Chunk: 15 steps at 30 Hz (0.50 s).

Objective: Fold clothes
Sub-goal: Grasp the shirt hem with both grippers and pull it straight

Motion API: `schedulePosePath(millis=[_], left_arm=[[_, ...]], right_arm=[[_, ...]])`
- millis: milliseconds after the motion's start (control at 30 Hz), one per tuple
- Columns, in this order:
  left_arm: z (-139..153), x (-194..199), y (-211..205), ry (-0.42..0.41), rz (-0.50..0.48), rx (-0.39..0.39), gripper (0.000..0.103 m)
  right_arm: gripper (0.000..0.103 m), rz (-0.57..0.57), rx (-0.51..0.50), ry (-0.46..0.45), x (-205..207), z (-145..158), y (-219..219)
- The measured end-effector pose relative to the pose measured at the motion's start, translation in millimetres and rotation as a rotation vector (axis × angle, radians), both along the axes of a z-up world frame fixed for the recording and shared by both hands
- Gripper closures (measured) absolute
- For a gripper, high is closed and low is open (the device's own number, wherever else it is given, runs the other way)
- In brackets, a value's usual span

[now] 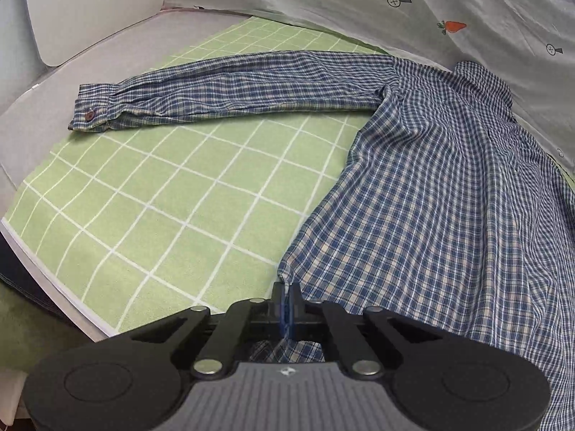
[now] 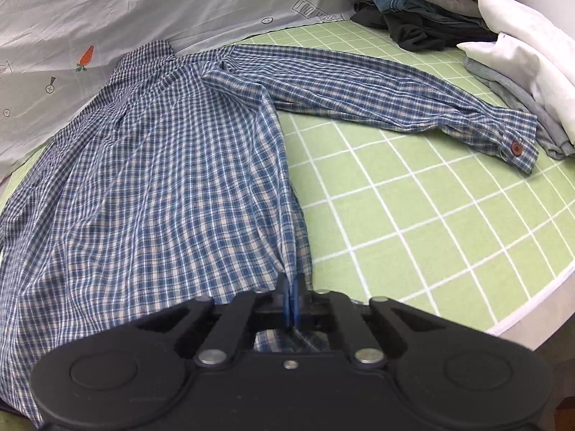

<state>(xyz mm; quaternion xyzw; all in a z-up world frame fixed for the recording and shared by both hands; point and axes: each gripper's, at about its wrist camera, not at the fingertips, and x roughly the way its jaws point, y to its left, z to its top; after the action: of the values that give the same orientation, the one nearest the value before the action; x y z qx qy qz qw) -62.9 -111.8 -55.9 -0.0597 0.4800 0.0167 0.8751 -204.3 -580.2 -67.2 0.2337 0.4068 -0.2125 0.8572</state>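
L gripper pinching plaid shirt hem at 6 o'clock; R gripper likewise clamping hem; sleeves lying toward 10 & 2.

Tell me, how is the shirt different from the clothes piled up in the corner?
The plaid shirt lies spread open with its sleeves stretched out; the pile of clothes is folded and stacked. The shirt is blue checked; the pile is mostly plain grey, denim, black and white. Tongs grip the shirt's hem; nothing touches the pile. Both rest on the green grid mat.

Both wrist cameras are looking steeply down, close in, from opposite hem corners — sharing the plaid shirt.
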Motion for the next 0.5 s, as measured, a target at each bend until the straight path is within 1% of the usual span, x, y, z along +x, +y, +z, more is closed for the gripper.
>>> schedulePosePath(millis=[33, 100, 133, 200, 233, 267, 300, 333, 367, 400, 433, 467, 500], left_arm=[[6, -1, 2, -0.021, 0.009, 0.013, 0.101], [16, -1, 8, -0.050, 0.043, 0.047, 0.101], [16, 1, 12, -0.044, 0.057, 0.054, 0.101], [9, 6, 14, -0.008, 0.054, 0.061, 0.100], [5, 8, 11, 0.016, 0.032, 0.069, 0.100], [1, 9, 8, 0.035, 0.011, 0.083, 0.095], [-1, 8, 5, 0.045, -0.008, 0.104, 0.094], [-2, 7, 3, 0.047, -0.018, 0.115, 0.094], [-1, 5, 3, 0.040, -0.010, 0.103, 0.087], [0, 4, 5, 0.036, 0.004, 0.077, 0.082], [2, 3, 7, 0.032, 0.016, 0.054, 0.074], [4, 3, 9, 0.028, 0.026, 0.035, 0.072], [6, 4, 10, 0.023, 0.030, 0.026, 0.072]], right_arm=[[0.101, -0.006, 0.025, -0.037, -5, 5, 0], [0.101, -0.014, 0.049, -0.056, -13, 10, 0], [0.101, -0.005, 0.042, -0.036, -14, 7, 2], [0.100, 0.021, 0.020, 0.019, -14, -1, 6], [0.099, 0.031, 0.012, 0.049, -12, -6, 9], [0.096, 0.035, 0.006, 0.065, -10, -9, 11], [0.095, 0.036, -0.006, 0.076, -7, -10, 13], [0.087, 0.035, -0.026, 0.087, -4, -9, 14], [0.075, 0.033, -0.051, 0.095, -1, -7, 14], [0.068, 0.030, -0.078, 0.097, 2, -4, 14], [0.057, 0.024, -0.097, 0.093, 5, -2, 14], [0.054, 0.017, -0.113, 0.087, 8, 1, 13], [0.052, 0.010, -0.121, 0.075, 10, 3, 11]])
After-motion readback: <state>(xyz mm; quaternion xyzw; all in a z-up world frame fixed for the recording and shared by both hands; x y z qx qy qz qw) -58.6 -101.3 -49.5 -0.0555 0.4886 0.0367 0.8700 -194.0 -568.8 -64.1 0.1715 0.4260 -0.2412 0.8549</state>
